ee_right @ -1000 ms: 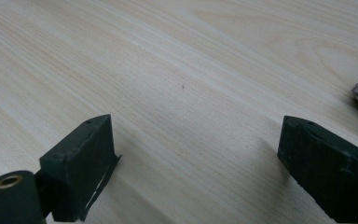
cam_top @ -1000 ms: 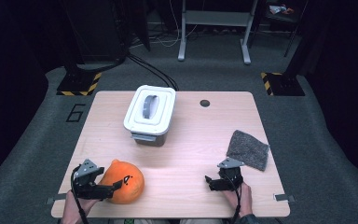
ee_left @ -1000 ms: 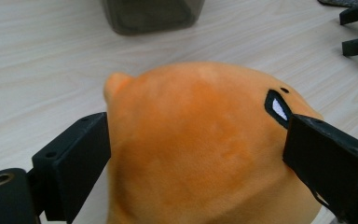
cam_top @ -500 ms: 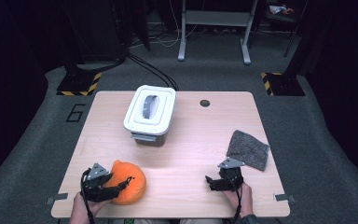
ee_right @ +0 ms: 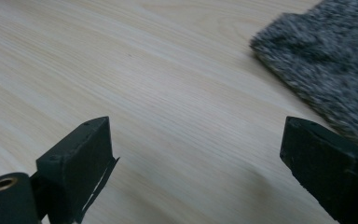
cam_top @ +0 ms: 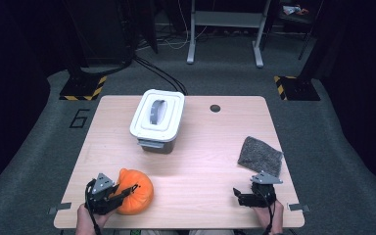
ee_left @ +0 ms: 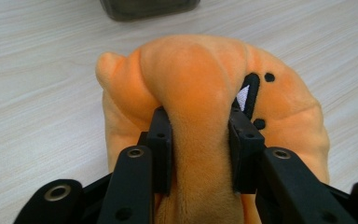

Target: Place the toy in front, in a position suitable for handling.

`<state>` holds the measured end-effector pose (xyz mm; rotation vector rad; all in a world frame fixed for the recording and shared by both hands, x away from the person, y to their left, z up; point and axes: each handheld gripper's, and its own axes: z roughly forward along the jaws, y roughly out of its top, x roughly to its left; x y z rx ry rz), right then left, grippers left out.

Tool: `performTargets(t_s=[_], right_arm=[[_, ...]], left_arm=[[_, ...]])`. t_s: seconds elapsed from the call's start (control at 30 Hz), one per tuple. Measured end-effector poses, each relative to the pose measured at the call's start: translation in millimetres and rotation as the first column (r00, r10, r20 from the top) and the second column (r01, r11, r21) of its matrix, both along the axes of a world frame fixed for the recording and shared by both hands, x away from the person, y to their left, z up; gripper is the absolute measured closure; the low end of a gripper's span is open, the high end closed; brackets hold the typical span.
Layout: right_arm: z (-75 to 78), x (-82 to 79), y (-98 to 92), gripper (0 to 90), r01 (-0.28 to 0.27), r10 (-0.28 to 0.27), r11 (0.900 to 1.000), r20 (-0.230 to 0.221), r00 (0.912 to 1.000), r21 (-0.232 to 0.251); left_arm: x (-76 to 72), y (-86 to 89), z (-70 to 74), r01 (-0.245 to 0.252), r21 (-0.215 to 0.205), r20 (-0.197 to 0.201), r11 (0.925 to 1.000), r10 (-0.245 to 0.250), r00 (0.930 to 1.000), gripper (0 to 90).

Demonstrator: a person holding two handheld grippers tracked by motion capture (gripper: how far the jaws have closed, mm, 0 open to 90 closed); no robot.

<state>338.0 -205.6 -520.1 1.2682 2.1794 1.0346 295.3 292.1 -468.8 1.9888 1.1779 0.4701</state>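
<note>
An orange plush pumpkin (cam_top: 142, 193) with black stitched face marks lies near the table's front left edge. My left gripper (cam_top: 126, 191) is shut on it. Its jaws have just been closing, and in the left gripper view the pads (ee_left: 161, 140) squeeze a fold of the plush pumpkin (ee_left: 200, 70) so that it bulges between them around the left gripper (ee_left: 200, 128). My right gripper (cam_top: 240, 195) is open at the front right, low over bare wood. In the right gripper view the right gripper (ee_right: 200, 154) has nothing between its jaws.
A grey fuzzy cloth (cam_top: 259, 155) lies flat just beyond the right gripper, and the cloth (ee_right: 326, 60) appears at that view's upper right. A white lidded container (cam_top: 157, 120) with a grey handle stands mid-table at the back. The wooden table (cam_top: 215, 147) has a cable hole (cam_top: 215, 108).
The left jaws, wide around the pumpkin a second ago, have closed and pinched it. The right gripper has shifted to the right along the front edge, still open.
</note>
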Motion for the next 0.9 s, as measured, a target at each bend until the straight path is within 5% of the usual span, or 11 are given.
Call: performTargets(t_s=[0.23, 0.37, 0.57, 0.9], right_arm=[[-5.7, 0.3, -12.3, 7.6, -0.002, 0.002, 0.999, -0.019, 0.9998, -0.043], [-6.6, 1.9, -13.4, 7.6, 0.004, -0.004, 1.000, -0.027, 0.9996, -0.021], [-8.4, 3.2, -10.9, 9.2, -0.008, 0.006, 0.998, -0.035, 0.9994, -0.055], [-8.8, 4.0, -12.3, 10.1, 0.009, -0.011, 0.999, -0.044, 0.9990, -0.039]], left_arm=[[-3.8, -1.7, 7.4, -0.008, -0.029, 0.018, 0.9996, 0.009, 0.9998, 69.5], [-4.2, -7.4, 9.6, -0.003, -0.037, 0.033, 0.9993, 0.004, 0.9994, 69.7], [-3.5, -20.6, 14.9, 0.031, -0.034, 0.042, 0.9989, -0.030, 0.9987, 69.9], [5.9, -46.0, 31.4, 0.087, -0.047, 0.083, 0.9951, -0.083, 0.9931, 69.7]])
